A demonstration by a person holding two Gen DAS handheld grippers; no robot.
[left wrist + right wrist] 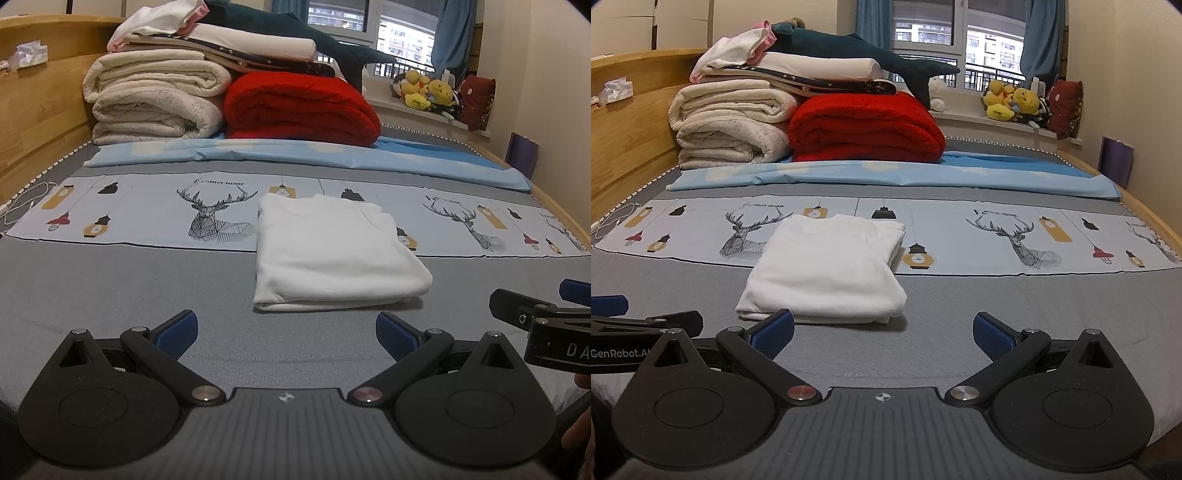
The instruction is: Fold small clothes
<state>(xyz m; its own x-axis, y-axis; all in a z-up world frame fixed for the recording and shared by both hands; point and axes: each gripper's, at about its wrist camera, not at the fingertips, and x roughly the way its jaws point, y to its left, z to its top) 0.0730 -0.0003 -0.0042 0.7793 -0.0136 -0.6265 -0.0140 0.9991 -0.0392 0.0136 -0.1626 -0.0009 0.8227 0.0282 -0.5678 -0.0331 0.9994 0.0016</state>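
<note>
A white garment (334, 251) lies folded into a neat rectangle on the grey bed, its far end on a printed deer cloth (207, 218). It also shows in the right wrist view (827, 269). My left gripper (286, 334) is open and empty, just in front of the garment's near edge, apart from it. My right gripper (882, 334) is open and empty, in front of the garment's near right corner. The right gripper's fingers (517, 306) show at the left wrist view's right edge. The left gripper's fingers (679, 319) show at the right wrist view's left edge.
Folded cream blankets (155, 99) and a red blanket (299, 107) are stacked at the bed's far end on a light blue sheet (295, 155). A wooden headboard (33, 103) runs along the left. Plush toys (424, 90) sit on the windowsill.
</note>
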